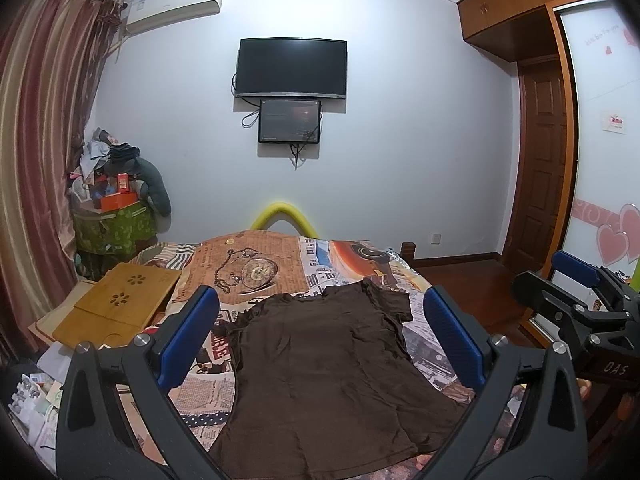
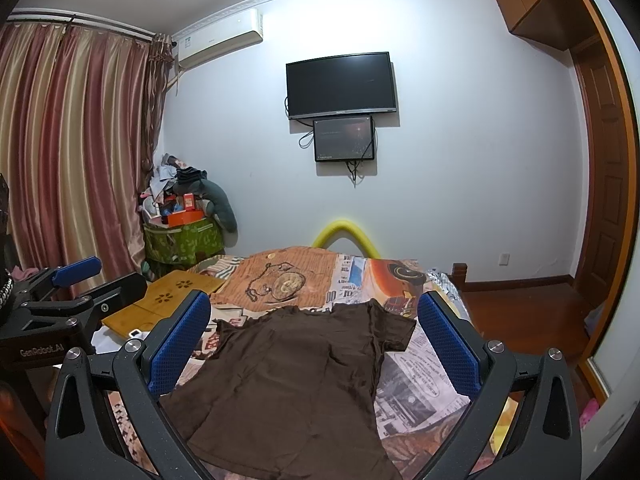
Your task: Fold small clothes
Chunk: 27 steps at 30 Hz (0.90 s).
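Observation:
A small dark brown T-shirt lies spread flat on the bed, neck end away from me, hem nearest. It also shows in the right wrist view. My left gripper is open and empty, held above the shirt with its blue pads wide apart. My right gripper is open and empty too, held above the shirt. The right gripper also shows in the left wrist view at the right edge, and the left gripper in the right wrist view at the left edge.
The bed has a newspaper-print cover. A bamboo lap tray lies at the bed's left side. Papers lie lower left. A yellow foam tube stands at the far end. Wooden floor is on the right.

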### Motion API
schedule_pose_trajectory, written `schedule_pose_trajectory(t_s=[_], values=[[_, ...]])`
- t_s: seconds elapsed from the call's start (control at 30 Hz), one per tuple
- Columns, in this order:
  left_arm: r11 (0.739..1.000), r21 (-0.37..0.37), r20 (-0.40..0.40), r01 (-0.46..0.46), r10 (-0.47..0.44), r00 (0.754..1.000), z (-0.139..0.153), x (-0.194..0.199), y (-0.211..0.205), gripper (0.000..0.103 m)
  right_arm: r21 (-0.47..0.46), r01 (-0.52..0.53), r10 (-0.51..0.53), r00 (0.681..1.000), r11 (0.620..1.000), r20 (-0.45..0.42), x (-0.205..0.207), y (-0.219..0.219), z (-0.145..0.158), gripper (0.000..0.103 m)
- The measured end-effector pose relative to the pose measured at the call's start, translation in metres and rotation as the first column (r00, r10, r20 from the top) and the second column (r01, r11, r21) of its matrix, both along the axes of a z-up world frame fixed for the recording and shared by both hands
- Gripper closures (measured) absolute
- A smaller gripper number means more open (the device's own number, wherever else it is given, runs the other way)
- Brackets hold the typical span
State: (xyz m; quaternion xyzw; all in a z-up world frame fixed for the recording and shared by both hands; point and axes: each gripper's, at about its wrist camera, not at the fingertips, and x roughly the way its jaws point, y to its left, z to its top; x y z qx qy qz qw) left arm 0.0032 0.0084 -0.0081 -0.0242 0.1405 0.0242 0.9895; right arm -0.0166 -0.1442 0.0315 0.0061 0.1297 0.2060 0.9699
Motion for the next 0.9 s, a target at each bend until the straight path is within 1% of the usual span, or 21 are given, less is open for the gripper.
schedule_pose_trajectory(t_s=[0.9], values=[[1.0,0.001,-0.015,-0.009,0.009,1.0,-0.0009,0.0034,0.0006,0.0,-0.002,0.002,-0.002,1.0,1.0,-0.009,0.0004,0.0037,-0.0032,0.0]])
